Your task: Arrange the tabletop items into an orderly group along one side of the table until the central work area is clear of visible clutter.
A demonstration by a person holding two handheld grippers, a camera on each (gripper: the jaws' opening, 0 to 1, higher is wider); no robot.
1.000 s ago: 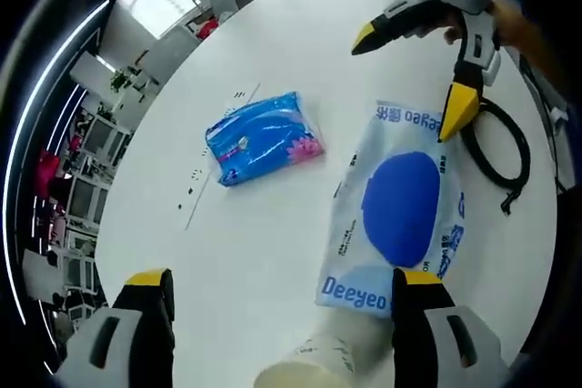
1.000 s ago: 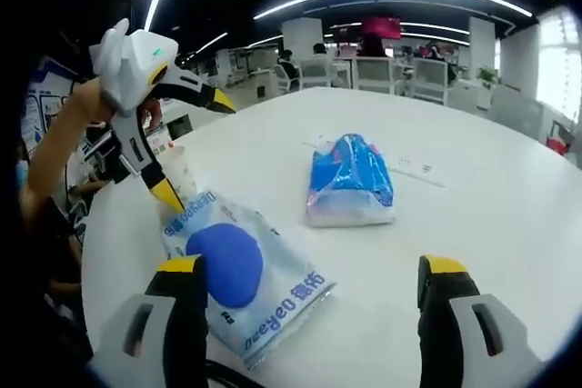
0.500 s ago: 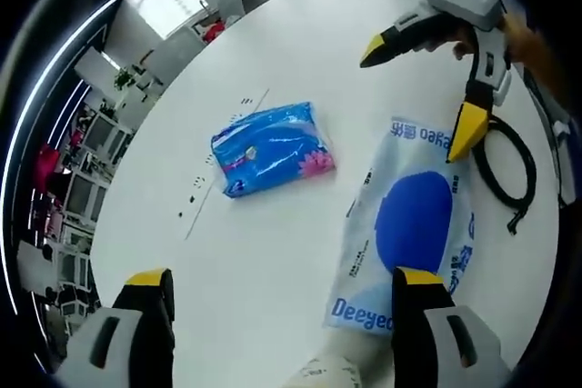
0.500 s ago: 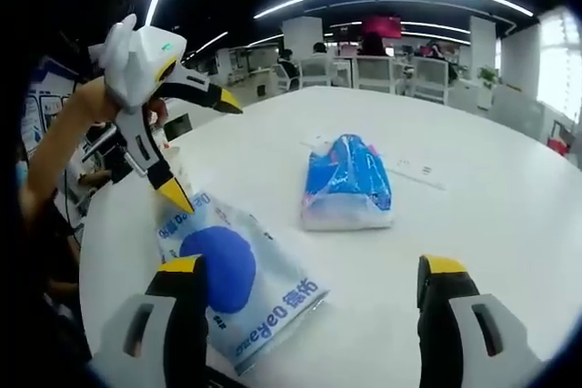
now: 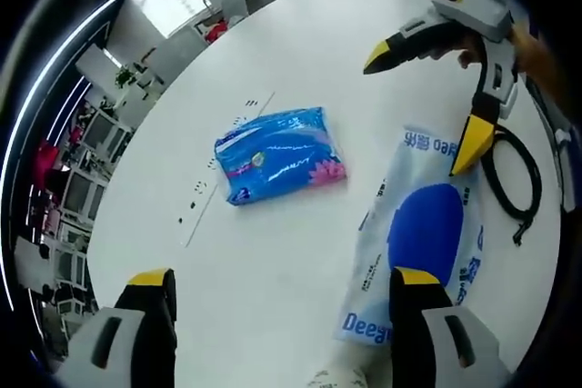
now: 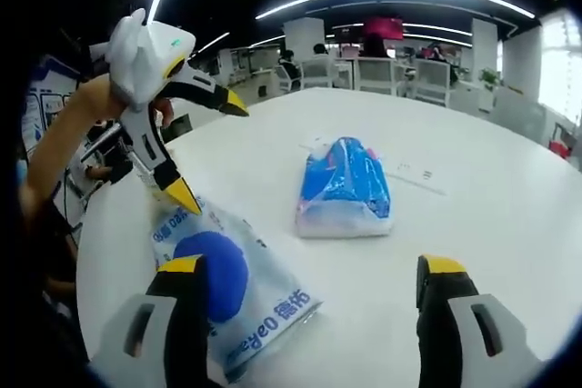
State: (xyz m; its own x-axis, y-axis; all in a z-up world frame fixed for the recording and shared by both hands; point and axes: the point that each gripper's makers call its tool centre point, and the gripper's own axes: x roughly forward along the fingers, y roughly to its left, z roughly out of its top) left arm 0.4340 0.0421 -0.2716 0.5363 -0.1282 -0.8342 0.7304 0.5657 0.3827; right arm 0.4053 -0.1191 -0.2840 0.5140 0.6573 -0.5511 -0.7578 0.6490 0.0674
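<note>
Round white bench point(image 5: 300, 43). A blue tissue pack point(image 5: 277, 154) lies mid-bench, bare surface all around. Beside it, toward the bench edge, lies a wipes packet point(image 5: 426, 233). Left claw point(image 5: 282, 320) and right claw point(image 6: 314, 306) both spread wide, holding nothing.

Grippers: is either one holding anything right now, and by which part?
Nothing is held. The left gripper and right gripper both stand open and empty above the table; the blue tissue pack and white wipes pack lie untouched.

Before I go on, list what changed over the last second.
Nothing was taken or let go; the views alone shifted. The left gripper and right gripper stayed open. The glossy blue tissue pack and pale wipes pouch with blue oval lie unmoved on the white table.
</note>
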